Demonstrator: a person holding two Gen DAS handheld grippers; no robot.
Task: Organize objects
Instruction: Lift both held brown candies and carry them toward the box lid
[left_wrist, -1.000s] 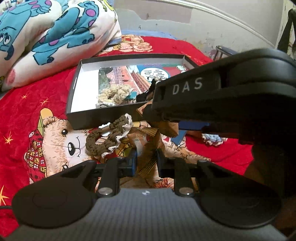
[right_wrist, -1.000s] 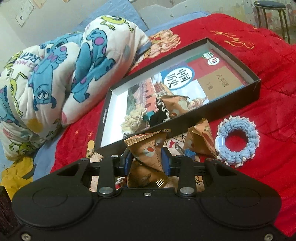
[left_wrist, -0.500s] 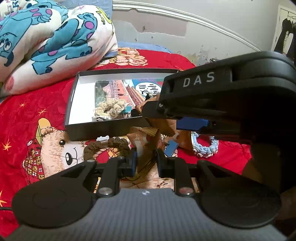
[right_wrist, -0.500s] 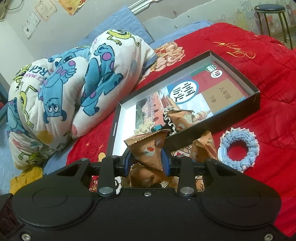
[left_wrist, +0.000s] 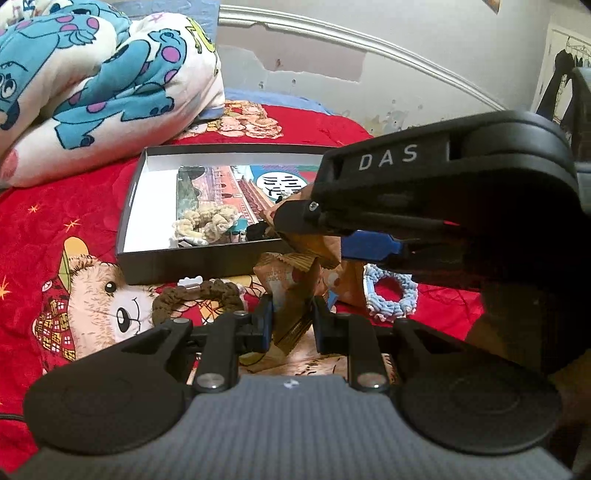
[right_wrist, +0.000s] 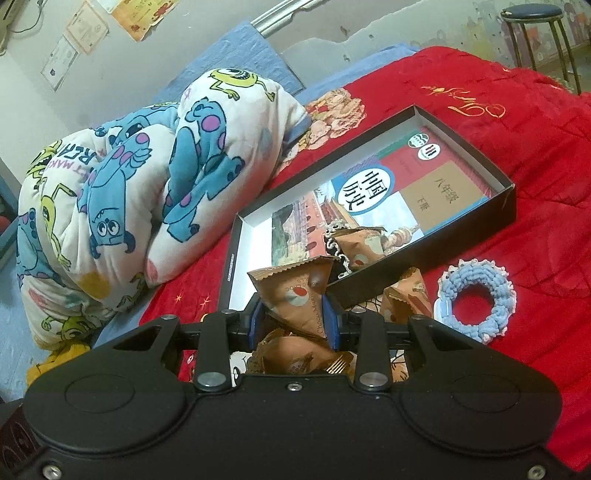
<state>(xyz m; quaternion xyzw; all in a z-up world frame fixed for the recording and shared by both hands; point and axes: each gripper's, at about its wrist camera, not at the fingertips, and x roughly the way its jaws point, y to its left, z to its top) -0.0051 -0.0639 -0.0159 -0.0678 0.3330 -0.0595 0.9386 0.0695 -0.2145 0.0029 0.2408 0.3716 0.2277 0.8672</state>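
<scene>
white capitals "das" stand on the black body of the right gripper (left_wrist: 369, 236) — seen above the black box (left_wrist: 184, 264). in the box, a book (right_wrist: 417, 192) bears "中国历史" in a white oval and "八年级 下册" on its tan panel. the brown snack packet (right_wrist: 299, 295) before the box reads "choco" — the rest cannot be made out.
</scene>
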